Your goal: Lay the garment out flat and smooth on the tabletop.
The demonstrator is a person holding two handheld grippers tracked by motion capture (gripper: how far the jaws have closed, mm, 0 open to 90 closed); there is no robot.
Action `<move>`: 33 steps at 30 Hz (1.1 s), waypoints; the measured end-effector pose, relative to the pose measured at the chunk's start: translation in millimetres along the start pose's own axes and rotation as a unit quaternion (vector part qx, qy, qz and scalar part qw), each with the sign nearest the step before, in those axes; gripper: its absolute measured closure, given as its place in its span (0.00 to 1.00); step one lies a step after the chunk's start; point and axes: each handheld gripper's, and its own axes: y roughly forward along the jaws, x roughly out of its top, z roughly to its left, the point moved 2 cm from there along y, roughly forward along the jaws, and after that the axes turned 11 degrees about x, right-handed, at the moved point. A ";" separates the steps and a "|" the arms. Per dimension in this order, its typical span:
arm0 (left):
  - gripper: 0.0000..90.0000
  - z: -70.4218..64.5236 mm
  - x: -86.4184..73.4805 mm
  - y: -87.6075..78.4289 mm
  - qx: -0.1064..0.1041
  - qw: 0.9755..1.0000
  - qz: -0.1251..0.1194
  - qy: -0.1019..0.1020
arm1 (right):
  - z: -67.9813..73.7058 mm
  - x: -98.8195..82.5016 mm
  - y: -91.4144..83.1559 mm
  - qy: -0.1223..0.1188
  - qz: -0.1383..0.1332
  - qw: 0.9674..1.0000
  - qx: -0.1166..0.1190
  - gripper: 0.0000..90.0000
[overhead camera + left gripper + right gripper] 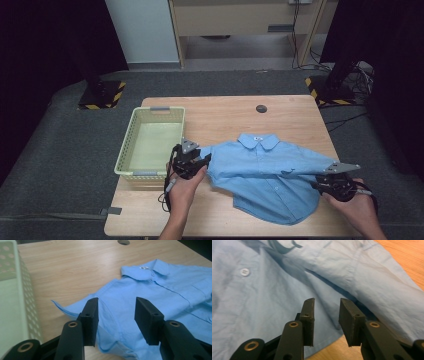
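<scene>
A pale green basket [131,145] sits on the wooden table [225,112] — near its left edge.

Setting: lab or recording studio. Evidence: wooden tabletop [225,117] on grey carpet [60,150]; black curtains [50,40]; hazard-striped stand bases [100,95] (two, at the tabletop's far corners); loose cables [350,75]; plain wooden furniture [245,20] behind.

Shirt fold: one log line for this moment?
blue shirt flat on table | left gripper open | right gripper open | basket at left
</scene>
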 end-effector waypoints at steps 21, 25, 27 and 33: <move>0.34 -56.1 -57.0 13.9 -0.071 0.995 0.055 0.033 | 42.6 3.2 19.1 -0.054 0.052 0.994 0.077 0.41; 0.31 -64.9 -66.4 19.6 -0.074 0.994 0.066 0.048 | 49.7 3.2 27.7 -0.061 0.065 0.993 0.079 0.37; 0.30 -69.4 -71.7 23.6 -0.071 0.993 0.073 0.061 | 53.9 2.4 31.6 -0.066 0.078 0.992 0.074 0.38; 0.29 -76.0 -79.1 38.9 -0.052 0.990 0.095 0.092 | 58.2 3.6 34.2 -0.058 0.065 0.994 0.073 0.49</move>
